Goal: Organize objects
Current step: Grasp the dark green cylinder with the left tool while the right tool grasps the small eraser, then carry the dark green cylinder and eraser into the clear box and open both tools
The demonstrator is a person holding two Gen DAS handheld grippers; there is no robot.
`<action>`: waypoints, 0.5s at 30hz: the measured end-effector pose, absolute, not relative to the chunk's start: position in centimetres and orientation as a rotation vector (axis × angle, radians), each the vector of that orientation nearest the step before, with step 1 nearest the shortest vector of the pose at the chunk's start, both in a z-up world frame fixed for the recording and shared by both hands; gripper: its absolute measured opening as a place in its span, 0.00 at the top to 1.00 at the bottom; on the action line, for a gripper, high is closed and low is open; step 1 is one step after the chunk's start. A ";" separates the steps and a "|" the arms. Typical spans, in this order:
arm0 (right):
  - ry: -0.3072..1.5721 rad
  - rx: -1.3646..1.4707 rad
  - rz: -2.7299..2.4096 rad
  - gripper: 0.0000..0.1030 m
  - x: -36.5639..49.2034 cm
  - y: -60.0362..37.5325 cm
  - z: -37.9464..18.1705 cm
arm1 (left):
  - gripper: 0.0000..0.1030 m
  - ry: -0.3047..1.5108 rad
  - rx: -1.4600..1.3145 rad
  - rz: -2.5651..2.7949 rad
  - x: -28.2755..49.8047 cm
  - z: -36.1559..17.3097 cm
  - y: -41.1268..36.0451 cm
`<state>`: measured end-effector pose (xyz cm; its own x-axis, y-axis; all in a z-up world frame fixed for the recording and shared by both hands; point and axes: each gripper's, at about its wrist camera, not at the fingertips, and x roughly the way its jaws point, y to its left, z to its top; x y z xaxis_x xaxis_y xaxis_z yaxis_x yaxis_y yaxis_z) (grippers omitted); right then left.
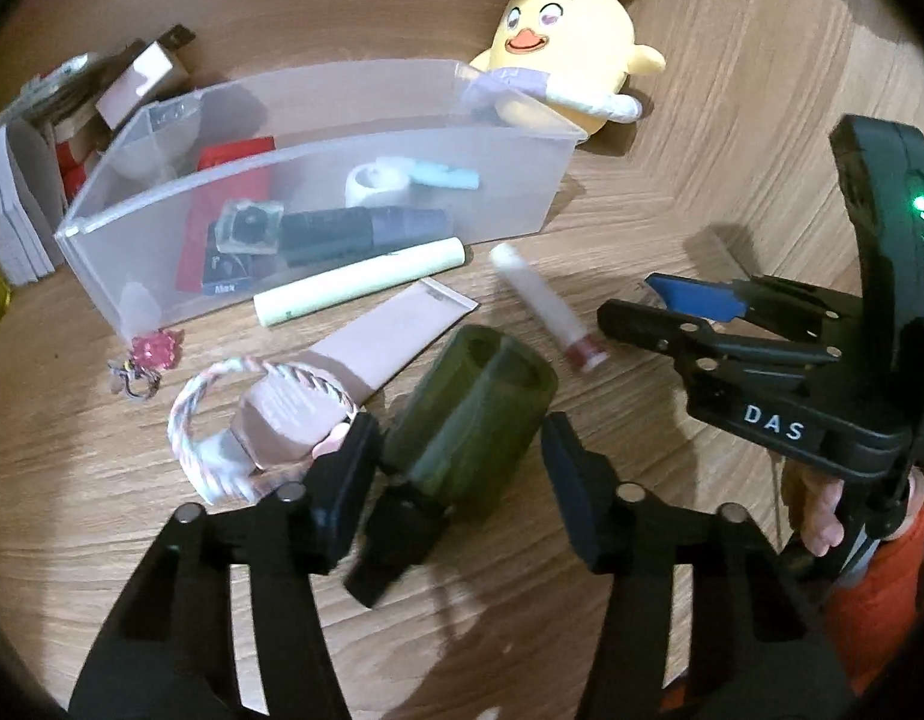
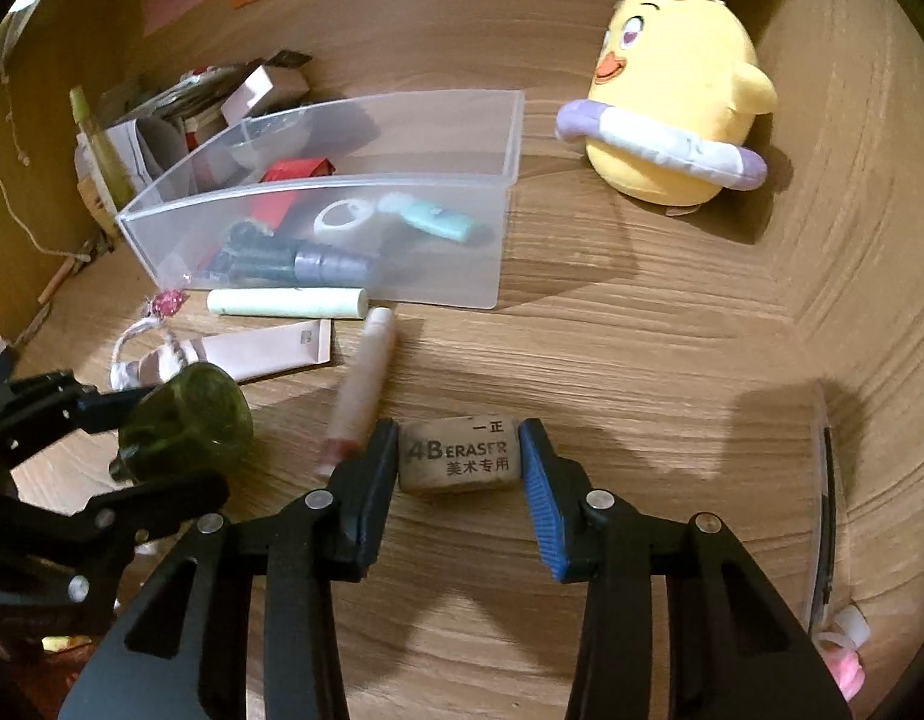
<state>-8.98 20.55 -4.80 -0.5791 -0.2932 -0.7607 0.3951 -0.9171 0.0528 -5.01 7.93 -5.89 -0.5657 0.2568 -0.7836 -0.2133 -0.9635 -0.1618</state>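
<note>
The right tongs (image 2: 459, 456) are clamped on a grey eraser (image 2: 459, 461) just above the desk (image 2: 642, 330), near the clear bin (image 2: 402, 192). The left tongs (image 1: 462, 450), part closed, straddle a green bottle (image 1: 471, 414) with a black cap in front of that bin; whether both pads press it I cannot tell.

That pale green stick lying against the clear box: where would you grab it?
Grip the pale green cylindrical stick around its middle, coming from above with the tongs across its width. It lies flat, close along the translucent plastic box, so its far side has little room.
</note>
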 end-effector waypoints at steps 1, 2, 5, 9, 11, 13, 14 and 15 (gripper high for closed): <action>0.166 1.164 -2.487 0.64 -9.0 20.6 -4.8 | 0.52 -0.076 -1.299 2.566 -5.1 -5.9 7.8; 0.160 1.161 -2.487 0.64 -9.0 20.5 -4.7 | 0.54 -0.080 -1.301 2.568 -5.1 -6.0 7.7; 0.155 1.160 -2.479 0.64 -8.9 20.4 -4.8 | 0.57 -0.095 -1.306 2.556 -5.2 -6.0 7.7; 0.160 1.171 -2.466 0.64 -8.8 20.2 -5.1 | 0.57 -0.113 -1.312 2.519 -5.8 -5.7 7.8; 0.167 1.171 -2.467 0.64 -8.8 20.1 -5.1 | 0.55 -0.130 -1.306 2.503 -6.1 -5.4 7.9; 0.158 1.168 -2.467 0.64 -8.8 20.3 -5.1 | 0.54 -0.127 -1.298 2.493 -6.6 -5.2 8.2; 0.150 1.166 -2.468 0.64 -8.8 20.4 -5.0 | 0.54 -0.116 -1.299 2.489 -6.9 -5.3 8.4; 0.143 1.165 -2.469 0.64 -8.8 20.5 -5.0 | 0.54 -0.105 -1.301 2.488 -7.2 -5.3 8.6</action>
<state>-8.78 20.47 -4.97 -0.5699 -0.3154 -0.7588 0.4009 -0.9128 0.0782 -7.23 8.63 -5.32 -0.5281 0.3224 -0.7856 -0.2554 -0.9426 -0.2152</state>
